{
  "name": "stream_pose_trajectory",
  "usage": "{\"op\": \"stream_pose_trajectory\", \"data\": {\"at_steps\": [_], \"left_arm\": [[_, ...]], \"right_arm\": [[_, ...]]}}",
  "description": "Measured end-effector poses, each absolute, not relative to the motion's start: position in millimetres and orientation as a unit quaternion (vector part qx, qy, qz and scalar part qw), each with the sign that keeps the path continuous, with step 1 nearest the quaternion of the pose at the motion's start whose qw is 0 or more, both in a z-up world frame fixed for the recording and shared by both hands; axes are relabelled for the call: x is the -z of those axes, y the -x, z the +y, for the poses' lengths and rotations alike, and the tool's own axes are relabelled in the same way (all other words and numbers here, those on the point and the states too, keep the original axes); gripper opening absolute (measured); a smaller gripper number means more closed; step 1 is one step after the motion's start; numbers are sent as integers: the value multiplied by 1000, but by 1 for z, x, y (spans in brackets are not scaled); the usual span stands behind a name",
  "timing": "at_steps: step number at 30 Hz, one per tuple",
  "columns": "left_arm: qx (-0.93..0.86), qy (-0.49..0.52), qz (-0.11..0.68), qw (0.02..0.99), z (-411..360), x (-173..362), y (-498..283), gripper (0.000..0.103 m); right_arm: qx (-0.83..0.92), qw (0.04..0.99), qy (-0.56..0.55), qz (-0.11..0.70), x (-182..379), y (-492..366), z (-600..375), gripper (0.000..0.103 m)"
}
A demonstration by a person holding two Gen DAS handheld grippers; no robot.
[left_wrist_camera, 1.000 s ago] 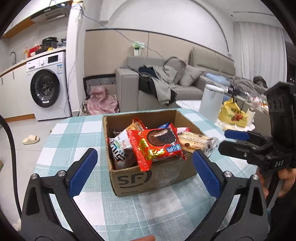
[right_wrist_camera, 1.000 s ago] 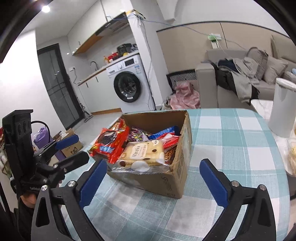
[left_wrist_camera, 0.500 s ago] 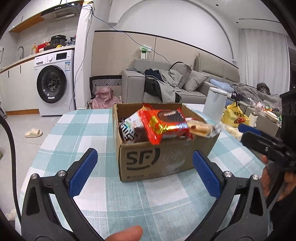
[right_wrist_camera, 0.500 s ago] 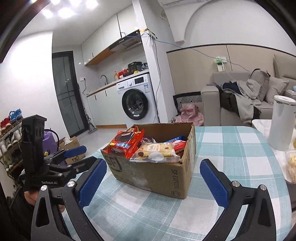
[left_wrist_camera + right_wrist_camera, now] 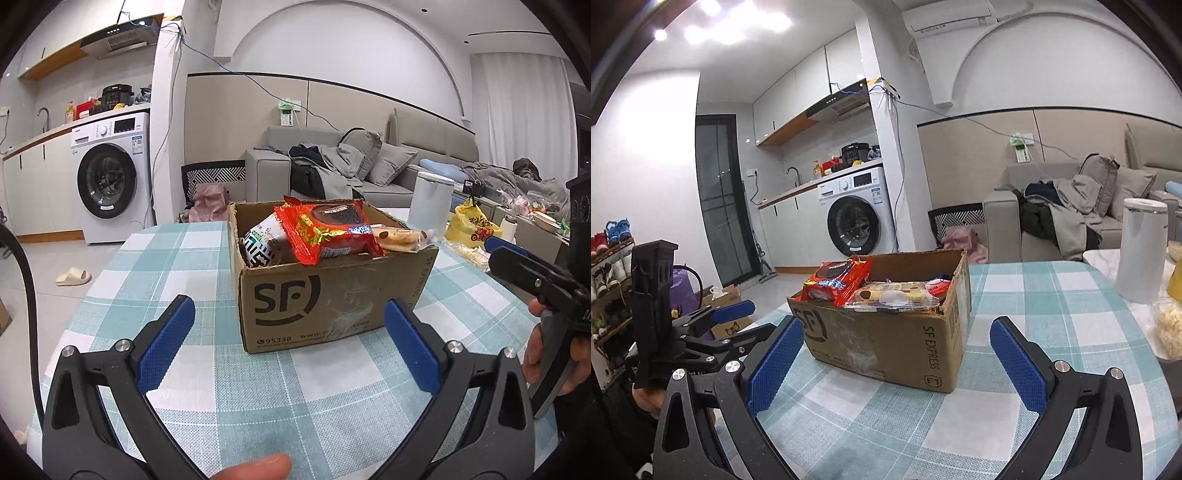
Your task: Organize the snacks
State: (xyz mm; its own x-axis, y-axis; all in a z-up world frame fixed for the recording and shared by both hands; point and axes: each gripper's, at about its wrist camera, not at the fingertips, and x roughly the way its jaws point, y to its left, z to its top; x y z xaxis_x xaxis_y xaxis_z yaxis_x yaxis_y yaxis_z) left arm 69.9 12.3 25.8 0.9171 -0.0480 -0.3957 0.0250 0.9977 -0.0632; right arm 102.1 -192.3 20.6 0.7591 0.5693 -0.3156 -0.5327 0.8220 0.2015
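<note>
**Box of snacks ahead of both open jaws**

Your surface (image 5: 192, 258) wears a teal-and-white checked cloth, and the box (image 5: 332, 295) stands on it, just ahead of the left gripper (image 5: 288, 343) and between the lines of its jaws. Those jaws are spread wide and hold nothing. The right gripper (image 5: 892, 363) faces the same box (image 5: 886, 343) from its corner side, its jaws likewise wide apart and empty, with the box's near corner just beyond them.

The box is heaped: a red pack (image 5: 328, 229) lies on top, a white pack (image 5: 264, 247) leans beside it toward your left jaw, and a clear biscuit pack (image 5: 399, 236) overhangs the rim toward the right jaw.

Behind the box you have a washer (image 5: 110, 192) under a kitchen counter, a grey sofa (image 5: 369, 162) piled with clothes, and a sandal (image 5: 74, 276) on the floor.

The left view alone shows you a yellow bag (image 5: 472, 225) beyond the right jaw, and your right hand (image 5: 546, 354) on the other gripper's handle. A fingertip (image 5: 255, 467) shows at the bottom edge. The right view alone shows a shoe rack (image 5: 609, 266) past the left jaw, a dark door (image 5: 720, 199), a wall air conditioner (image 5: 949, 14), and a white canister (image 5: 1141, 251) standing well beyond the right jaw.
</note>
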Motion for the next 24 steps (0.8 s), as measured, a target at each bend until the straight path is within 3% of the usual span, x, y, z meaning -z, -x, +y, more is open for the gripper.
{"op": "stream_pose_trajectory", "data": {"at_steps": [24], "left_arm": [[6,44,210,977,21,-13,-73,102]], "right_arm": [[-284,941,-23,183,-15,-96,-186,103]]}}
